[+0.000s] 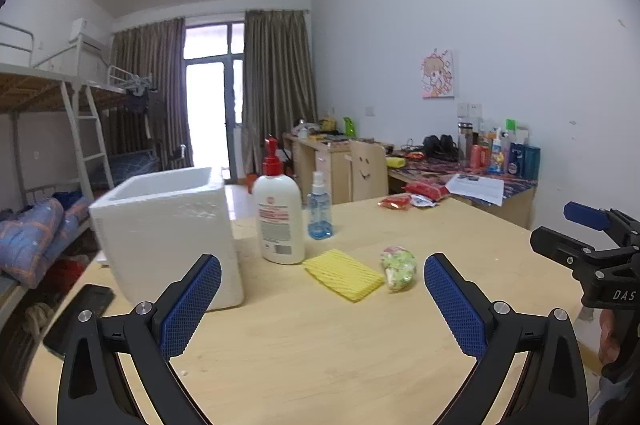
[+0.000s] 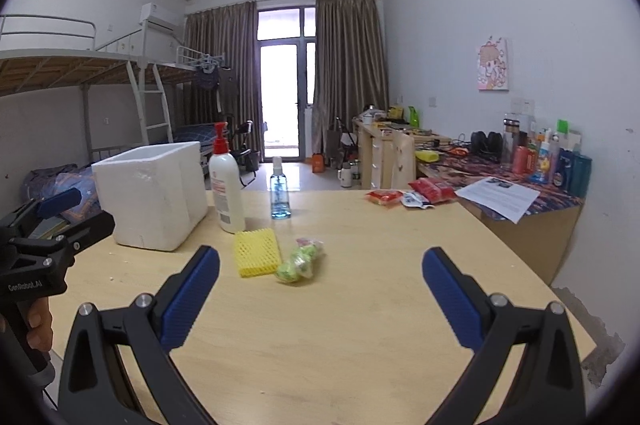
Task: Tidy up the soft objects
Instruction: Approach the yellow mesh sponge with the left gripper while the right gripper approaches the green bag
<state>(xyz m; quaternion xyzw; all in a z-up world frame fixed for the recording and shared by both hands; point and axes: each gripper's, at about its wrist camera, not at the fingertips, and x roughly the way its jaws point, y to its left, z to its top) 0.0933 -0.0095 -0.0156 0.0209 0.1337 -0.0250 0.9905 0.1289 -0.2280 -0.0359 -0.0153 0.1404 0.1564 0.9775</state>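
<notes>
Both grippers are hovering wide open over the tabletop (image 1: 320, 345), holding nothing. The yellow sponge (image 1: 343, 274) and green soft bag (image 1: 398, 267) are lying side by side, touching, ahead between the left gripper (image 1: 322, 299) fingers; the right gripper (image 2: 320, 299) is seeing them ahead-left, the foam box (image 2: 154, 193) beyond.
</notes>
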